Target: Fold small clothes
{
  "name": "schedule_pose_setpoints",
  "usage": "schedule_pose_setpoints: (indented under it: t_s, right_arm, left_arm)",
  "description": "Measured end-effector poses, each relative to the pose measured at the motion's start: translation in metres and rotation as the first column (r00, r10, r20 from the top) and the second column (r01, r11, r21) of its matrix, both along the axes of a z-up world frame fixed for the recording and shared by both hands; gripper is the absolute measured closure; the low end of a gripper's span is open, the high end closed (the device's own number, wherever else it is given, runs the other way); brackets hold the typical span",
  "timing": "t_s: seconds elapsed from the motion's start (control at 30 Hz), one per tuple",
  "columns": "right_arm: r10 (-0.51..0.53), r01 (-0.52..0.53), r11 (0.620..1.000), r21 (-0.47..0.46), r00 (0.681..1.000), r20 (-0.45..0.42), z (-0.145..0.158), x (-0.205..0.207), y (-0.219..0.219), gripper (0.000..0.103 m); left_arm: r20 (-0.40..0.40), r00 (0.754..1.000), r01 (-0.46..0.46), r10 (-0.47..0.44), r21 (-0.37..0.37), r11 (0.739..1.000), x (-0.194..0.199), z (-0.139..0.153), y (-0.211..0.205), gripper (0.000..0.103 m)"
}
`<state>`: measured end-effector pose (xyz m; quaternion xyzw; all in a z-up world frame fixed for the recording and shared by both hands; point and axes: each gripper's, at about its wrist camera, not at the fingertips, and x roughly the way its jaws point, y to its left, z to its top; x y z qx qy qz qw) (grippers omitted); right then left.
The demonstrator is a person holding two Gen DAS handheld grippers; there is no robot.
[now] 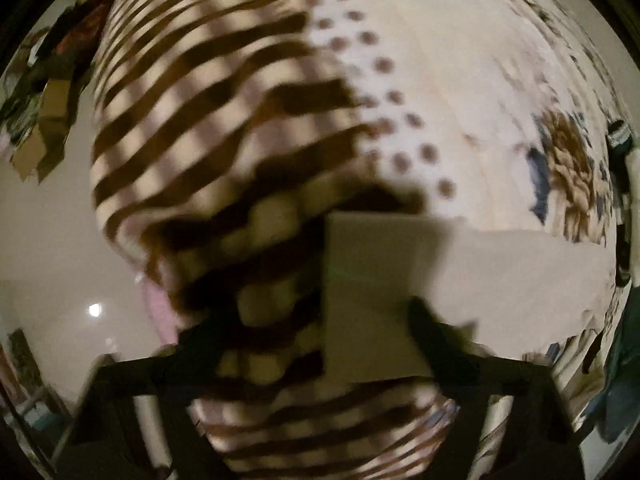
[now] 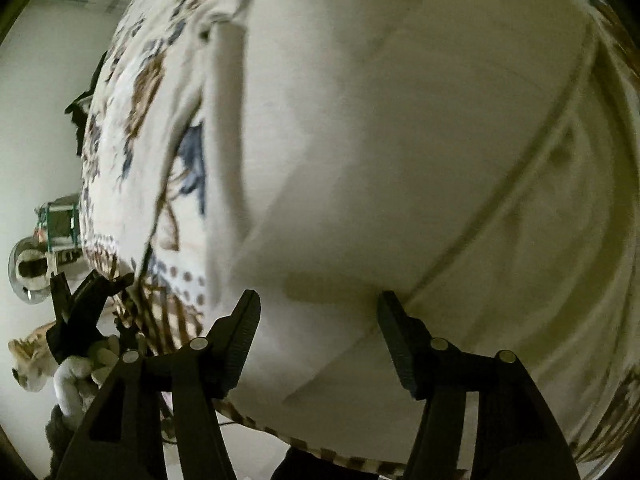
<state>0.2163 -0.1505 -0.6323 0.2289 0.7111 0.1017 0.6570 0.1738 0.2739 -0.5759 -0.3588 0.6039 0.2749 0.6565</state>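
Observation:
A pale cream garment (image 2: 400, 140) lies spread on a patterned bed cover (image 2: 132, 112). My right gripper (image 2: 316, 312) is open just above it, fingers apart over a seam and fold line, holding nothing. In the blurred left wrist view a corner of the cream garment (image 1: 520, 268) shows at right. My left gripper (image 1: 316, 328) is low over the brown-striped part of the cover (image 1: 192, 112); its fingers are dark and blurred, and I cannot tell whether they are open. The left gripper also shows in the right wrist view (image 2: 80, 304), at the bed's edge, held by a gloved hand.
The bed cover has brown stripes, dots and blue-brown leaf prints (image 1: 568, 168). A pale floor (image 1: 48, 272) lies left of the bed, with clutter and cardboard (image 1: 40, 120) beyond. A cat-like toy (image 2: 28, 364) and a round metal object (image 2: 24, 276) sit on the floor.

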Motion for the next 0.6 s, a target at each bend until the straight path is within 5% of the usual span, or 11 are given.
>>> schedule_pose_setpoints:
  t_s: [0.07,0.13,0.43,0.6]
  right_arm:
    - [-0.023,0.022,1.000,-0.016,1.000,-0.002,-0.002,-0.004,-0.011,0.040]
    - [-0.045,0.044,0.998,-0.041,0.999,-0.009,-0.006,-0.001,-0.016,0.040]
    - [-0.133,0.133,0.986,-0.104,0.991,0.007,-0.002,-0.012,-0.030,0.040]
    - [-0.176,0.174,0.977,-0.120,0.984,-0.001,-0.003,-0.019,-0.054,0.040]
  left_arm:
    - [-0.025,0.998,0.060,-0.059,0.065,0.996,0.010,0.006,-0.010,0.077]
    - [-0.050,0.995,0.093,-0.086,0.152,0.984,0.011,0.016,-0.018,0.094]
    - [-0.038,0.977,0.212,-0.212,0.344,0.915,-0.006,0.083,-0.046,0.100]
    - [-0.024,0.961,0.267,-0.277,0.359,0.895,-0.007,0.103,-0.082,0.103]
